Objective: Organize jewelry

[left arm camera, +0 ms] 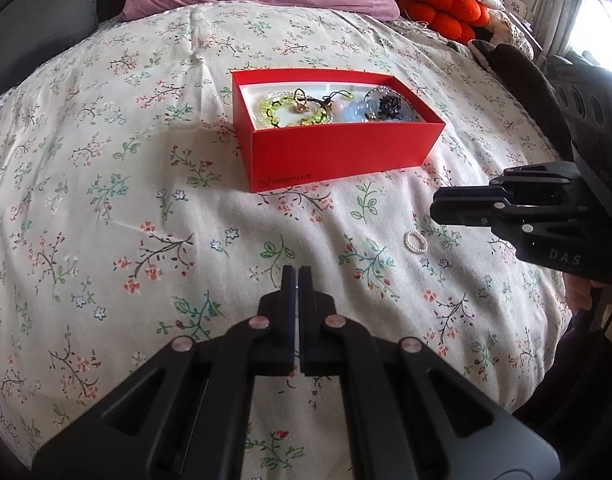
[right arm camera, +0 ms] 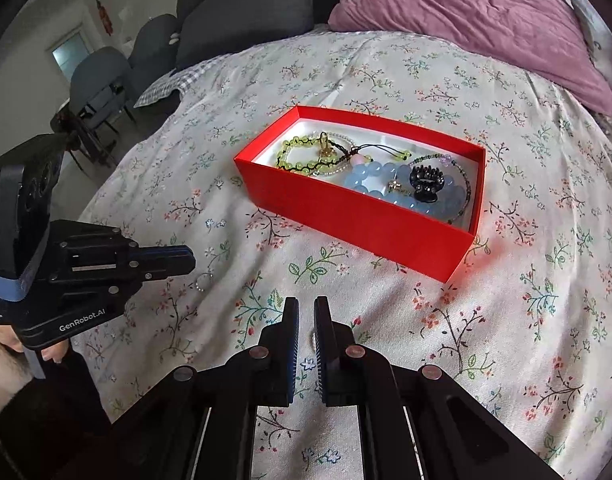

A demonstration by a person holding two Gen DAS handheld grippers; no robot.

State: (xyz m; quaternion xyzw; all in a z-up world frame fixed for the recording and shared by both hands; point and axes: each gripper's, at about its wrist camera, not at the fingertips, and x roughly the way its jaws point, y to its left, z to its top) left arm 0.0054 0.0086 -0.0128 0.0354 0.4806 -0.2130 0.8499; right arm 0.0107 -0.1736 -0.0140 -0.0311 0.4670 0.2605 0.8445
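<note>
On the left, our left tongs (left arm camera: 294, 270) are closed tight with nothing showing between the pads, hovering over the flowered bed (left arm camera: 106, 200). From the right wrist view a thin ring (right arm camera: 202, 281) shows just under their tip; we cannot tell whether it touches them or lies on the sheet.

In the middle sits the open red box (left arm camera: 338, 152), flat on the bed. Inside, a green bead bracelet (left arm camera: 274, 114) fills the left end, and a blue bead bracelet (right arm camera: 366, 178) with a black claw clip (right arm camera: 426, 184) on it fills the right end.

Further right, a small pearl ring (left arm camera: 416, 242) lies on the sheet outside the box, just below the tip of our right tongs (right arm camera: 306, 304). Those are all but closed, only a slim gap between the pads, and grip nothing.
</note>
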